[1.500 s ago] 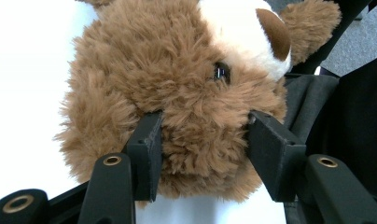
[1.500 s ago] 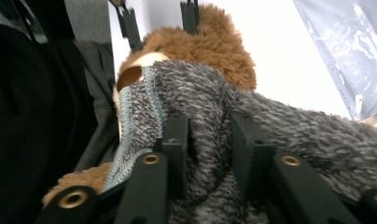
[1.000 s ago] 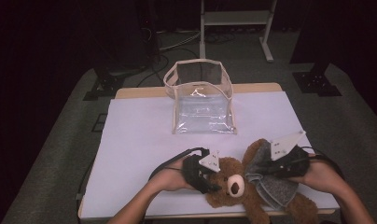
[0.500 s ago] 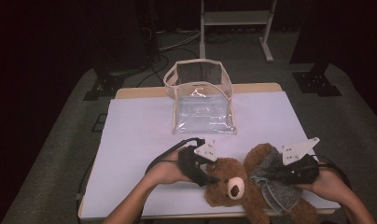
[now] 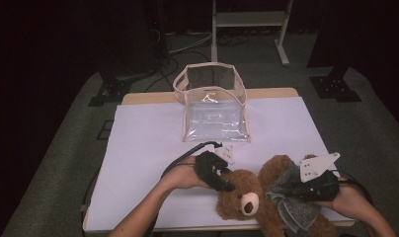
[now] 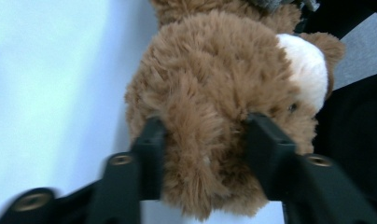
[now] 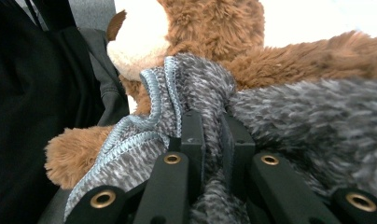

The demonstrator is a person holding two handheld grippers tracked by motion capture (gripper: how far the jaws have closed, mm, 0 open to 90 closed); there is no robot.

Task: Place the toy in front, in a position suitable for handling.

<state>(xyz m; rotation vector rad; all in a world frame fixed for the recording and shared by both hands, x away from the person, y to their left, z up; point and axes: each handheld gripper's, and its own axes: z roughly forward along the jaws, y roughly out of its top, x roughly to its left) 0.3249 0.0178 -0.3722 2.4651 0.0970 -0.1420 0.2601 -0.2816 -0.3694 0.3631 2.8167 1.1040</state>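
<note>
Two grippers work one teddy bear [image 5: 247, 200] at the table's six o'clock edge. Left gripper [image 5: 226, 183], at its nine o'clock, has just been closing and pinches the ear; right gripper [image 5: 286, 190], at three o'clock, clamps the grey sweater [image 5: 294, 210].

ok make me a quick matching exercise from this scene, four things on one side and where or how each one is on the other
Things:
1. teddy bear
2. grey knitted garment
3. clear bag
4. left gripper

States:
a. pinched between the right gripper's jaws
b. standing open at the far side of the table
c. jaws on either side of the bear's head
d. lying at the near table edge, white muzzle

Pairs: 1-d, 2-a, 3-b, 4-c
</note>
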